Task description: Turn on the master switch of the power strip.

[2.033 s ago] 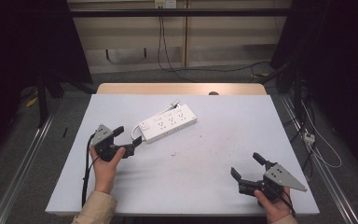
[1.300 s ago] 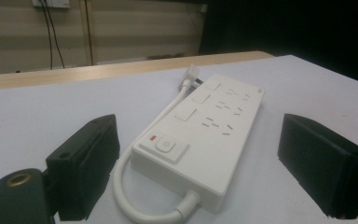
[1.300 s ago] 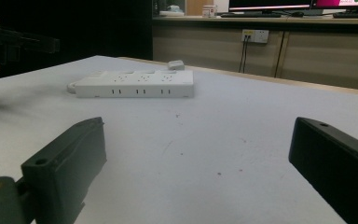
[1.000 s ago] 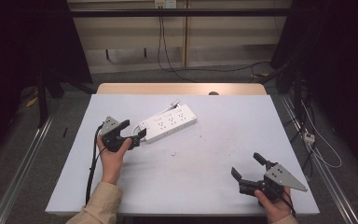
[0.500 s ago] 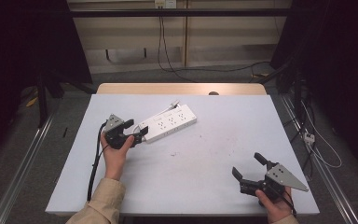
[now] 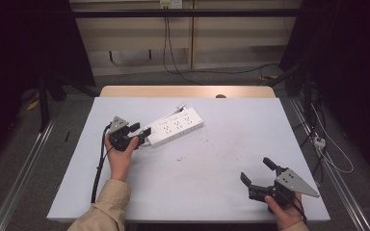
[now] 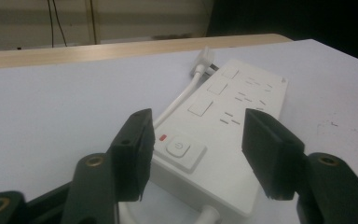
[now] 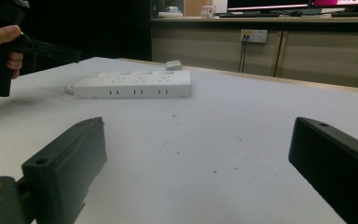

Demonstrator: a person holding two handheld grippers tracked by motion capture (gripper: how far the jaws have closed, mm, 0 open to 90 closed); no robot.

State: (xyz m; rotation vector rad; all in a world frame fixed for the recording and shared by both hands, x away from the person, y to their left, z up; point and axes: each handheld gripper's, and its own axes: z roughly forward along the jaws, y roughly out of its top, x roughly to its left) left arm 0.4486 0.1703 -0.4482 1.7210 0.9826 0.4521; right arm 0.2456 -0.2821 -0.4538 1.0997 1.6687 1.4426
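Note:
A white power strip (image 6: 174, 127) lies at an angle on the white table (image 6: 212, 159), with a white plug (image 6: 181, 106) by its far end. In the left gripper view the power strip (image 7: 223, 126) shows its switch button (image 7: 181, 150) and a small red light. My left gripper (image 6: 141, 131) is open, its jaws on either side of the strip's near end; I cannot tell if they touch it. In that view the left gripper (image 7: 200, 154) frames the switch. My right gripper (image 6: 257, 171) rests open near the table's front right, nothing between its jaws. The right gripper view shows the power strip (image 8: 133, 84) far off.
A wooden strip (image 6: 188, 91) borders the table's far edge. Cables (image 6: 318, 139) trail on the floor at the right, and wall sockets (image 8: 251, 35) sit on the back panel. Small dark specks (image 6: 207, 155) dot the middle of the table.
My left gripper has moved right and away from the person, from the table's left part up to the near end of the power strip. The right gripper has stayed put.

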